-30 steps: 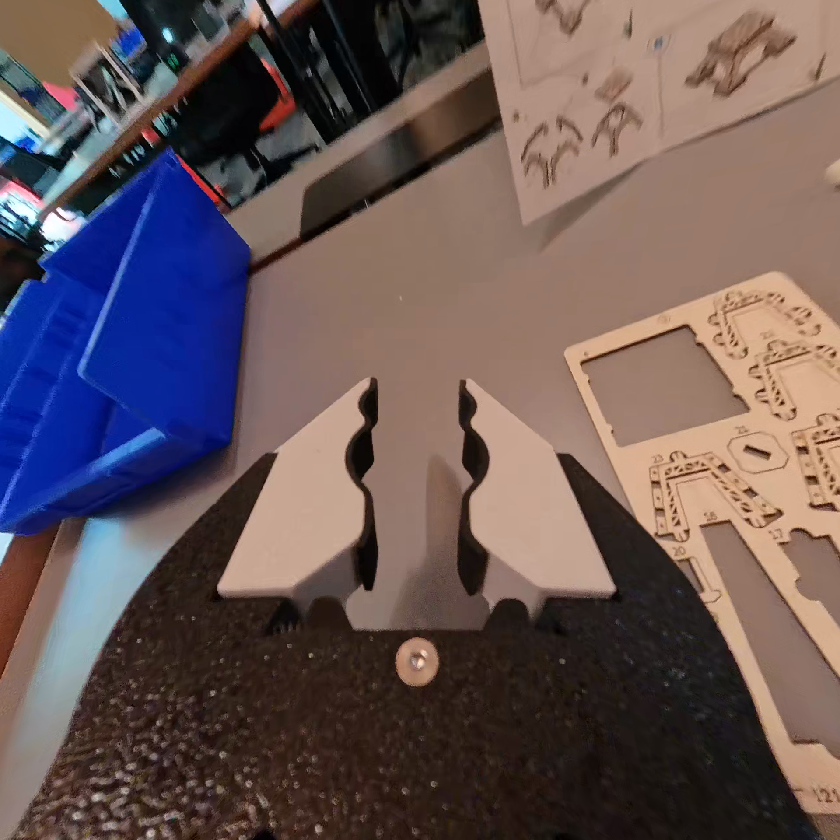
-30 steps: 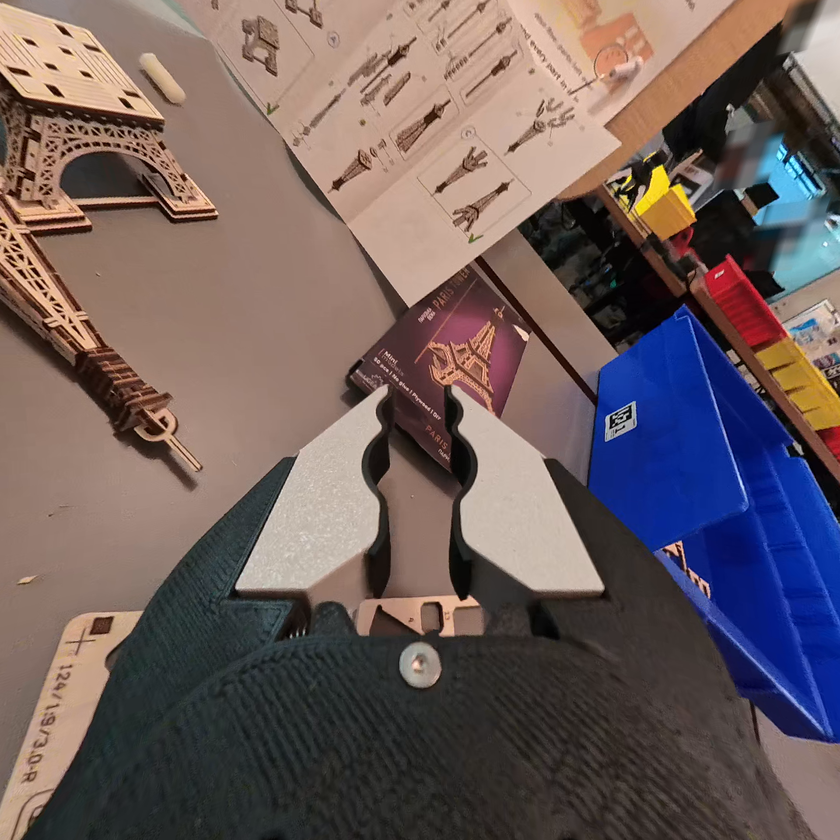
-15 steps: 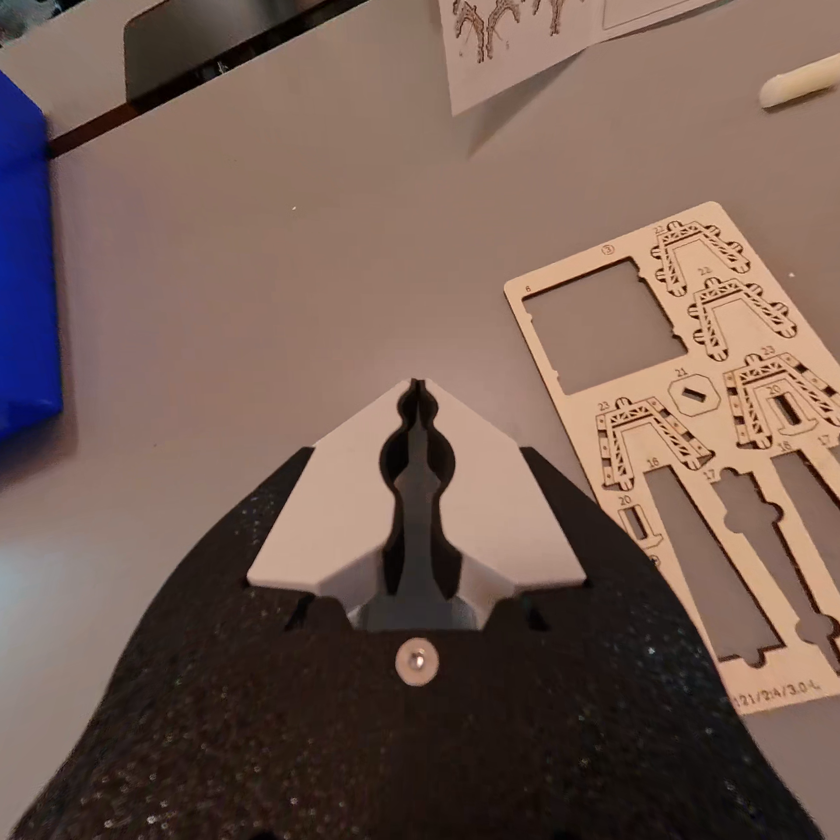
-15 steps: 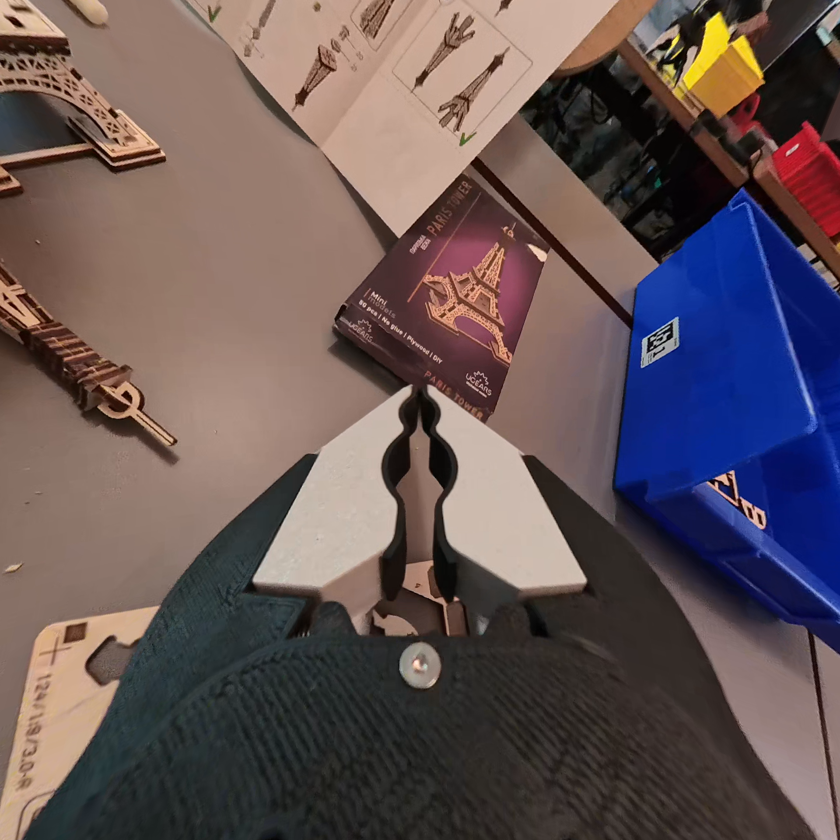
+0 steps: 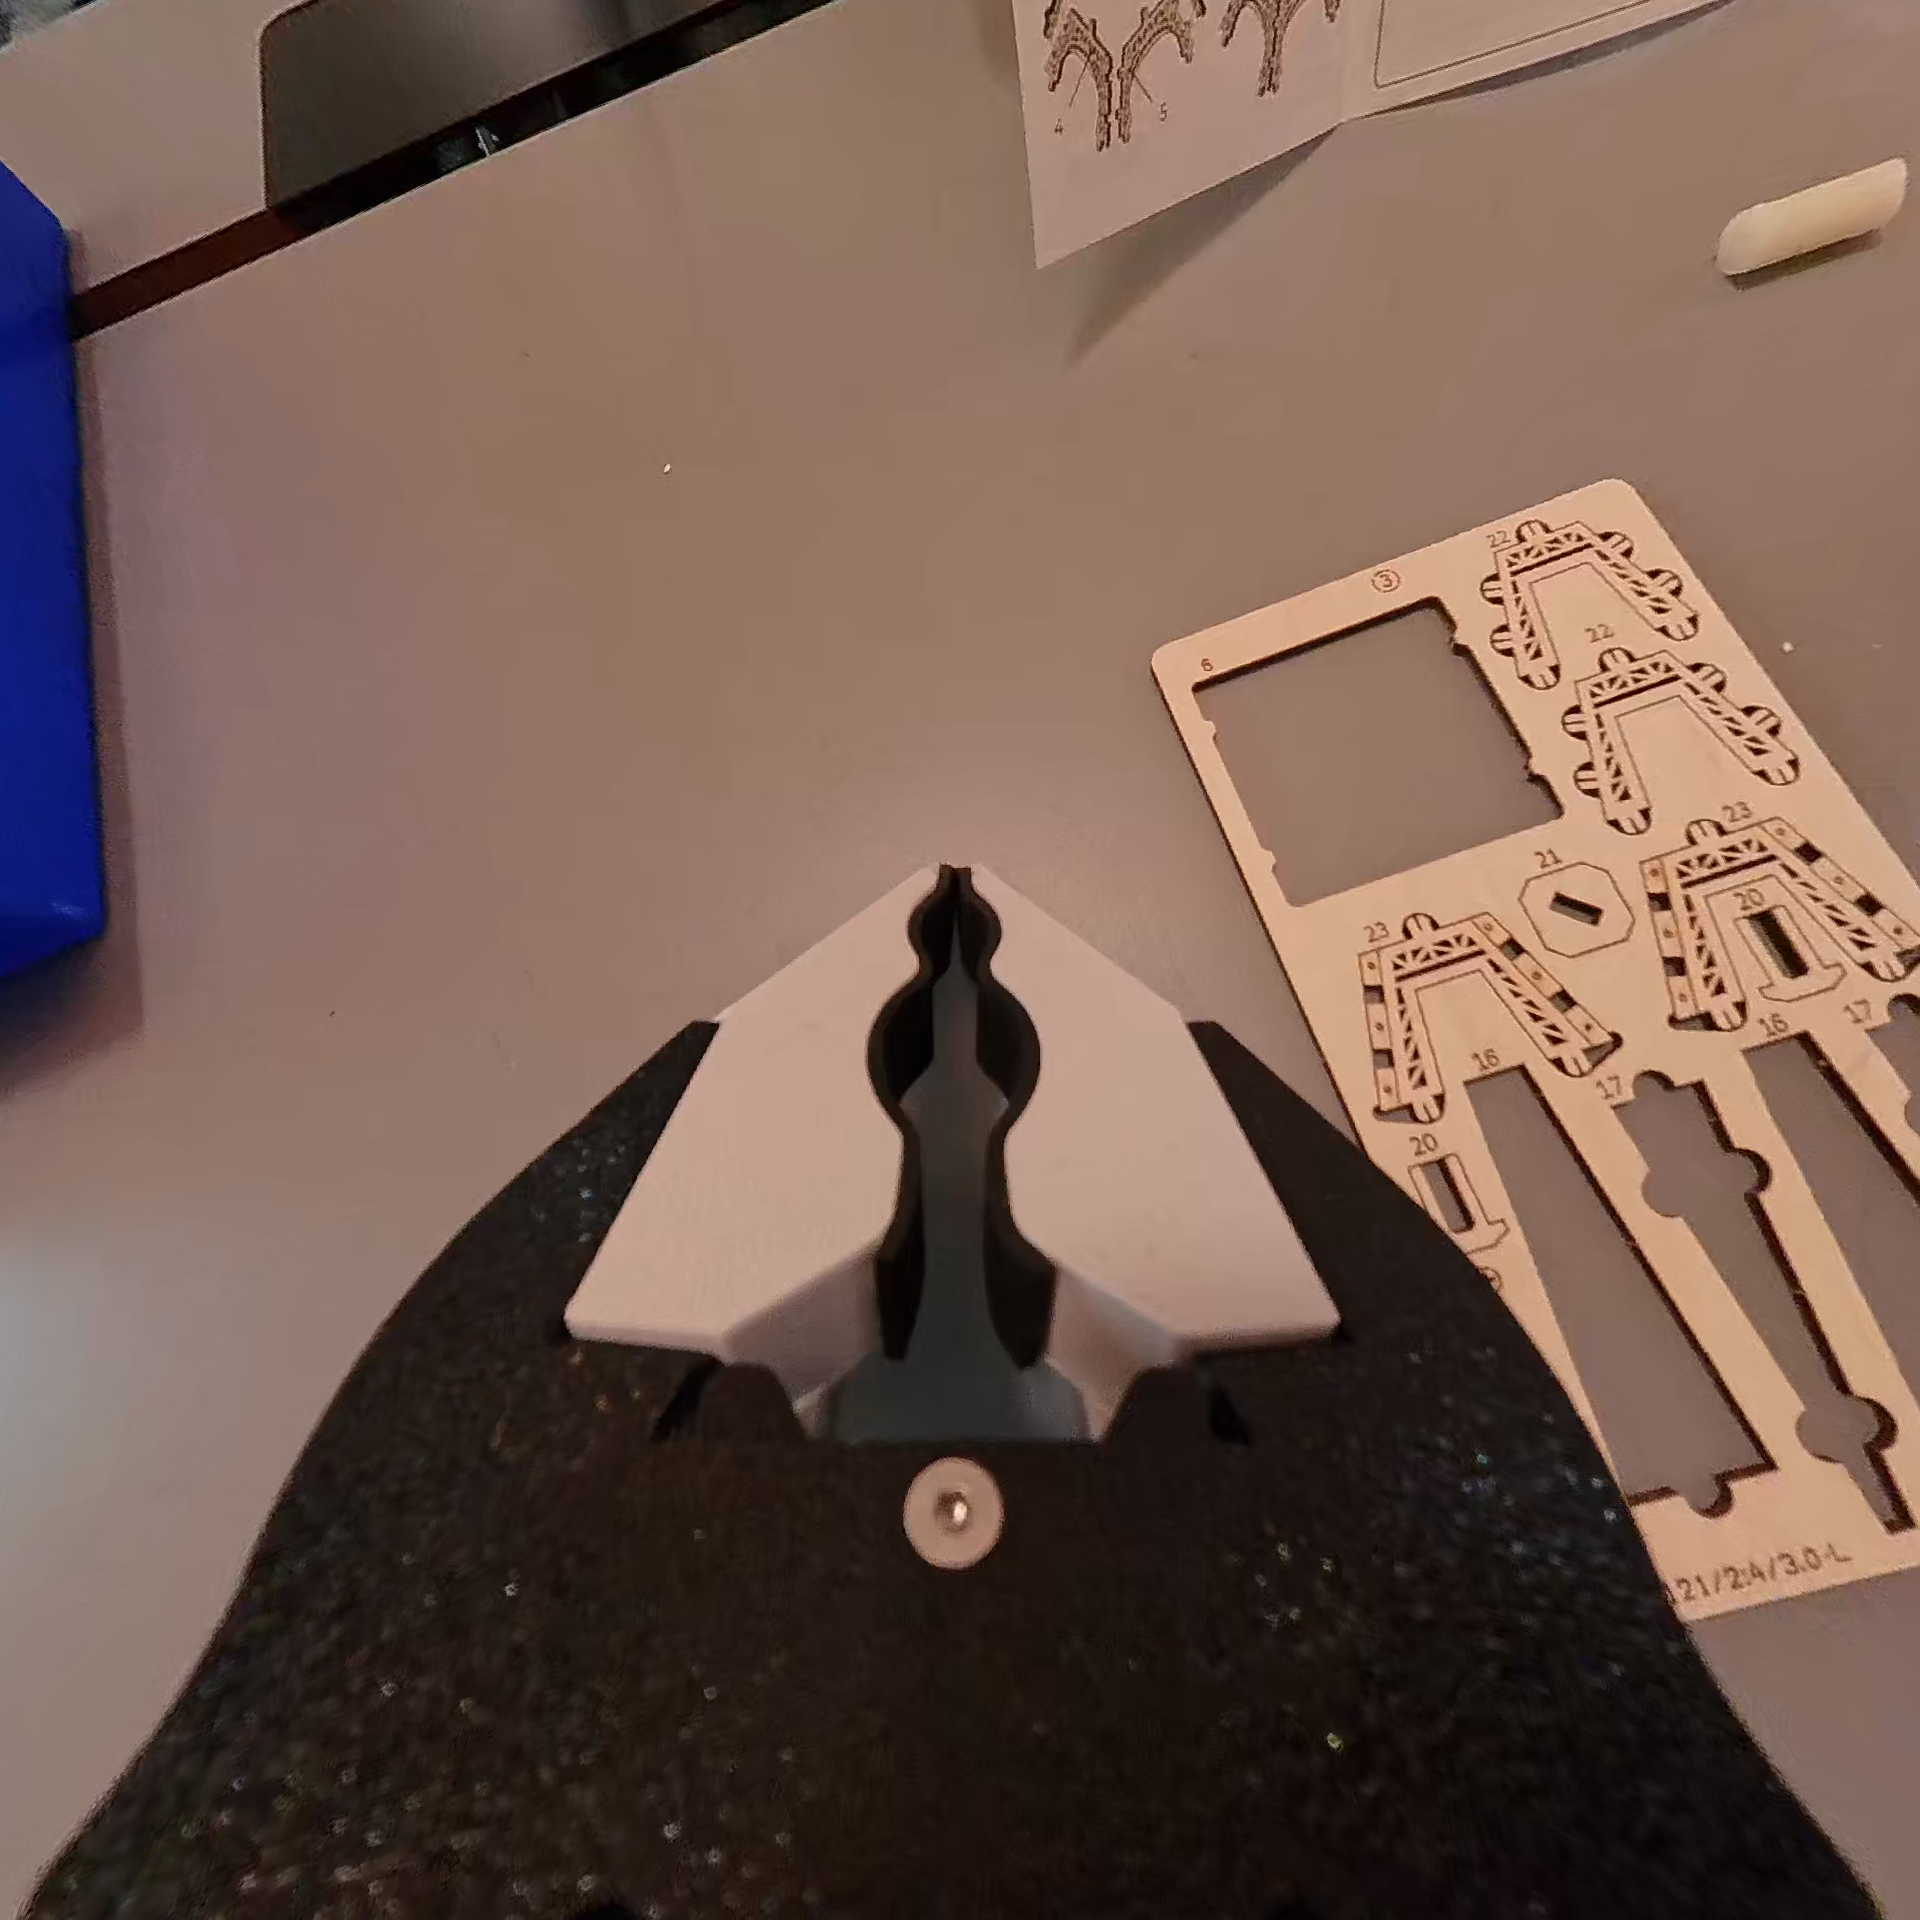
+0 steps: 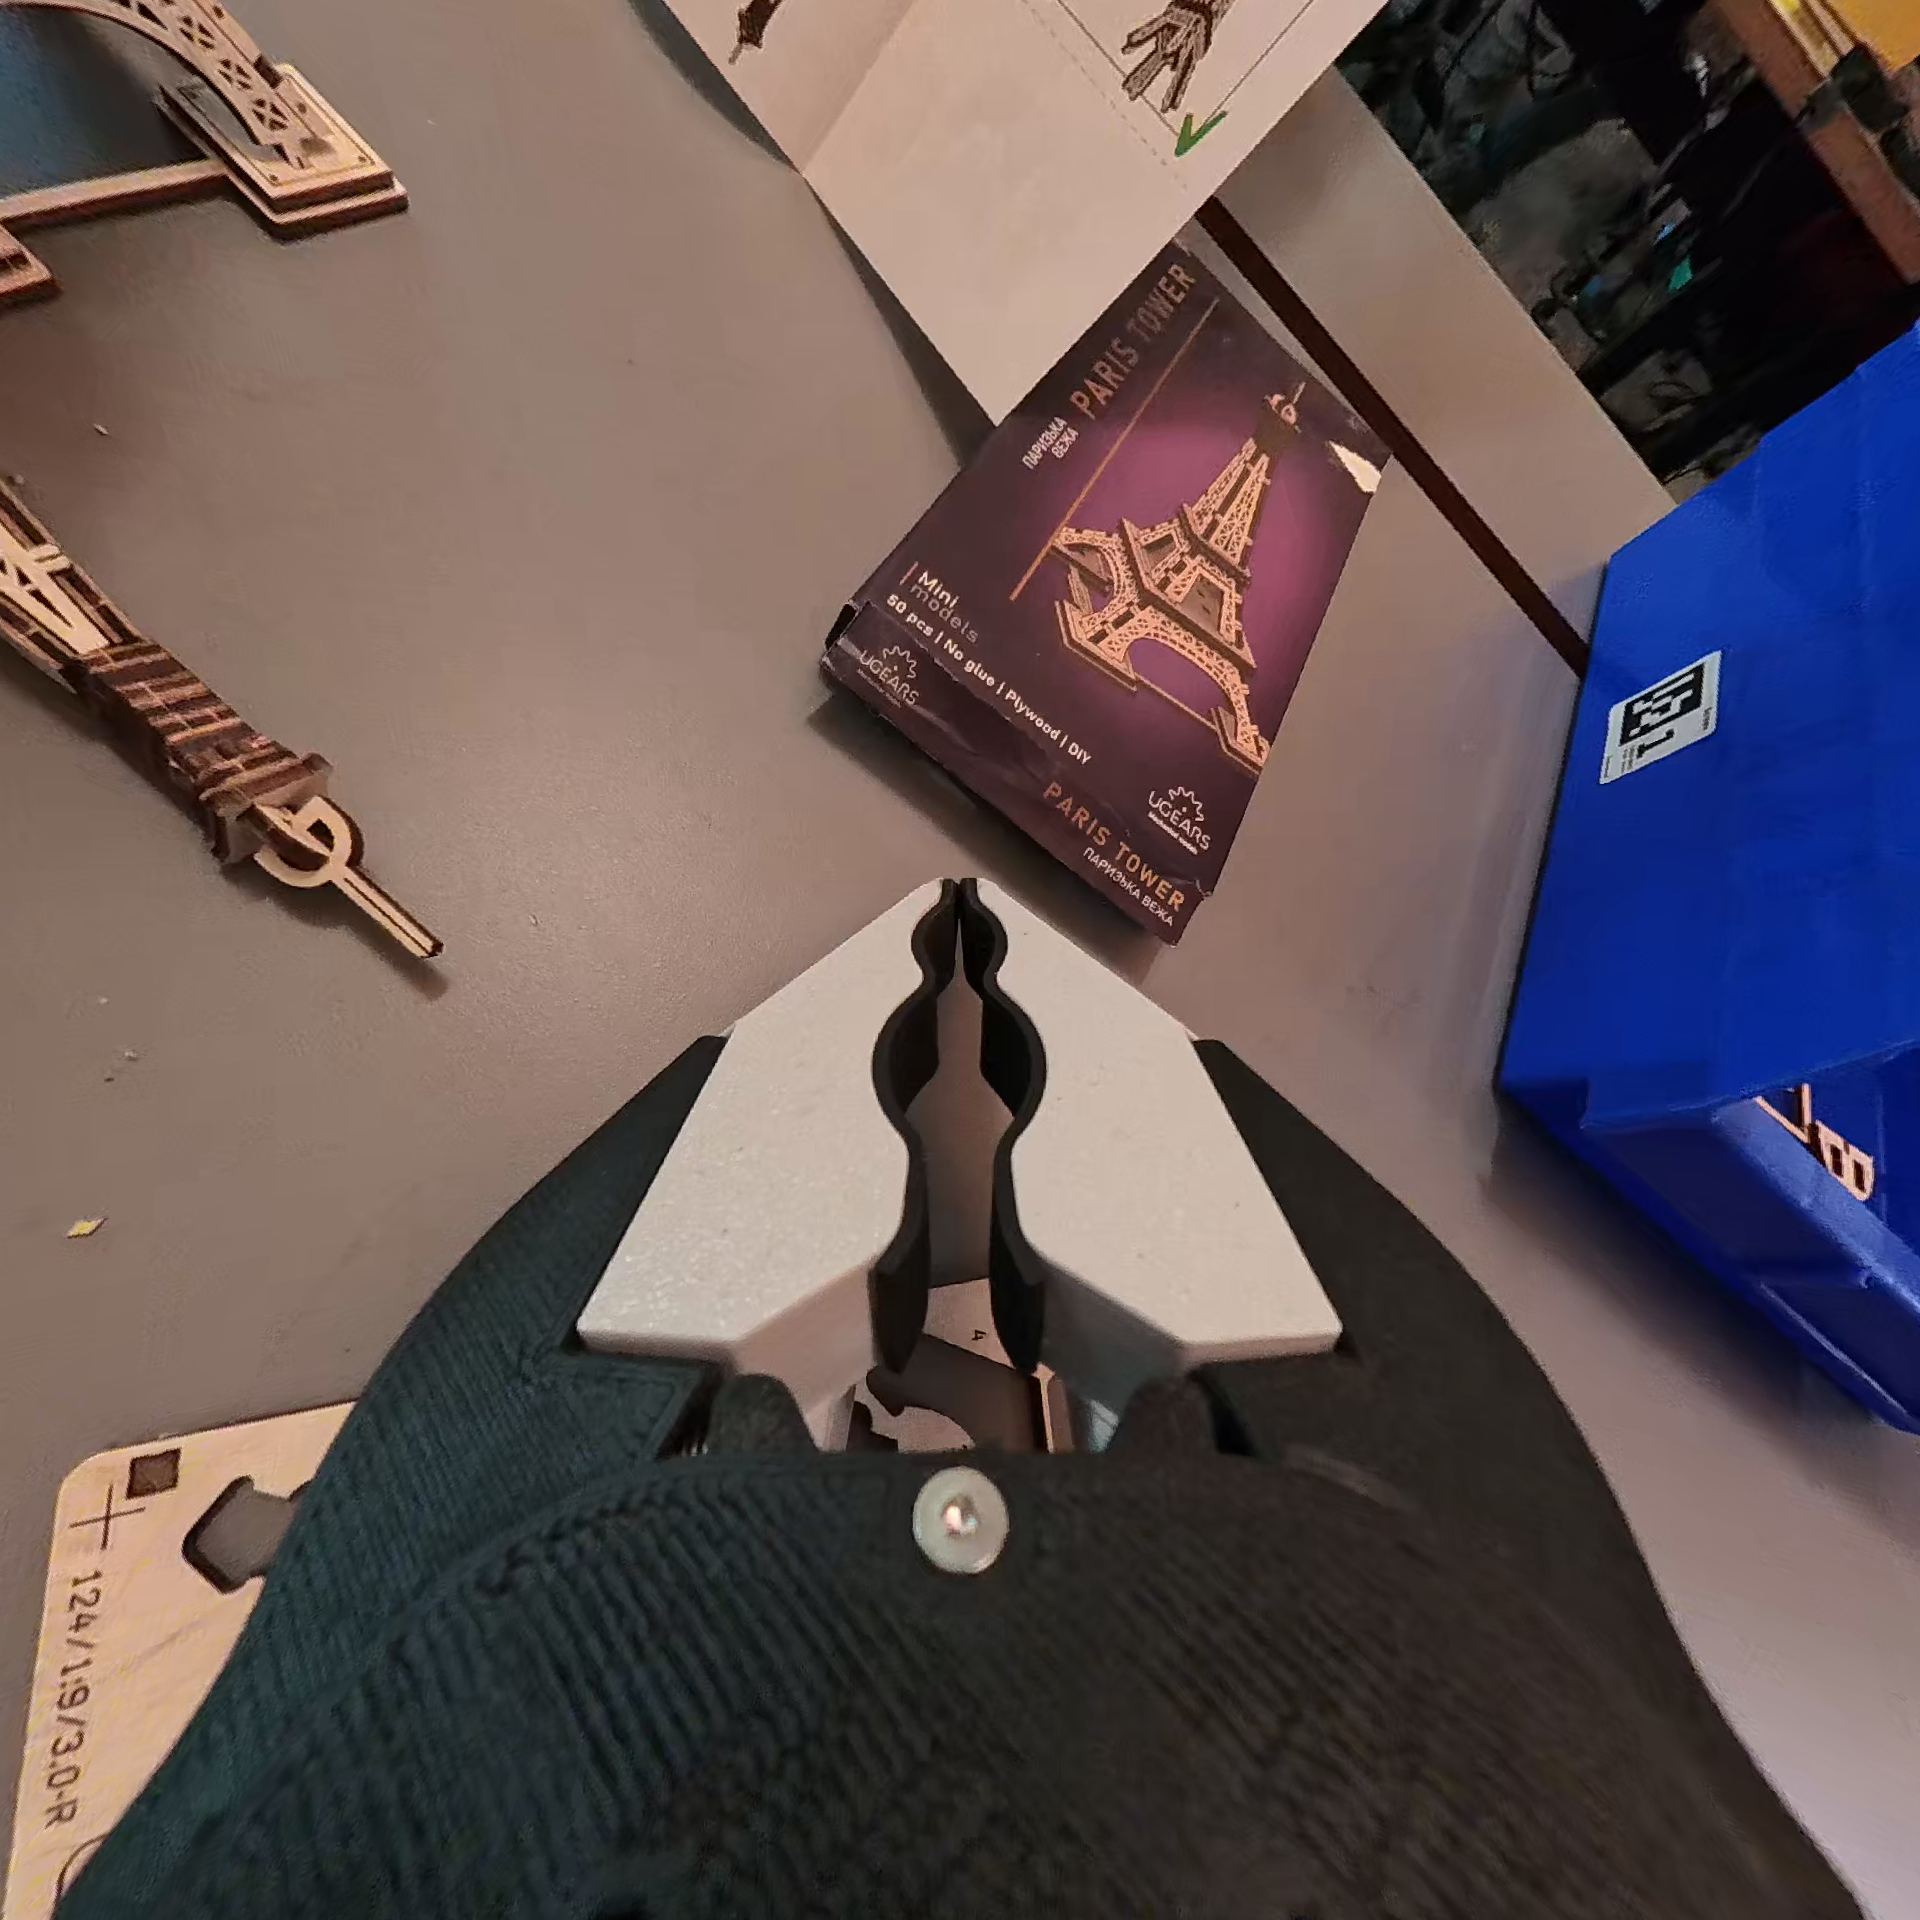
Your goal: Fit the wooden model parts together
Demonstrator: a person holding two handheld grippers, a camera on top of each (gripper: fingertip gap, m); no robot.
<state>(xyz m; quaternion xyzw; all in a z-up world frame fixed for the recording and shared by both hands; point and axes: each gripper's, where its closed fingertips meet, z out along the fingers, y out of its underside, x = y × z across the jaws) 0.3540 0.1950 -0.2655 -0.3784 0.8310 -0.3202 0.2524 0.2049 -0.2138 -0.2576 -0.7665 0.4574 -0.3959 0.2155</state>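
Observation:
In the left wrist view my left gripper (image 5: 951,878) is shut and empty above the grey table. A light plywood sheet (image 5: 1621,1049) with punched-out and remaining tower parts lies to its right. In the right wrist view my right gripper (image 6: 958,891) is shut and empty. The upper tower section (image 6: 197,738) with its spire lies on its side to the left. The tower base with arched legs (image 6: 260,135) stands at the upper left. Another plywood sheet (image 6: 135,1621) lies under the gripper body at the lower left.
A purple model box (image 6: 1122,613) lies just beyond the right gripper. A blue bin (image 6: 1766,852) stands at the right, another blue bin (image 5: 42,582) at the left. Paper instructions (image 5: 1247,94) (image 6: 1039,125) lie at the back. A white stick (image 5: 1813,213) lies far right. Some 45 cm of space lies between my two pairs of fingers. My left tips are roughly 20 cm from the white stick (image 5: 1813,213).
Both grippers have gone from open to shut, empty. Both views have tilted down toward the table and moved closer to it.

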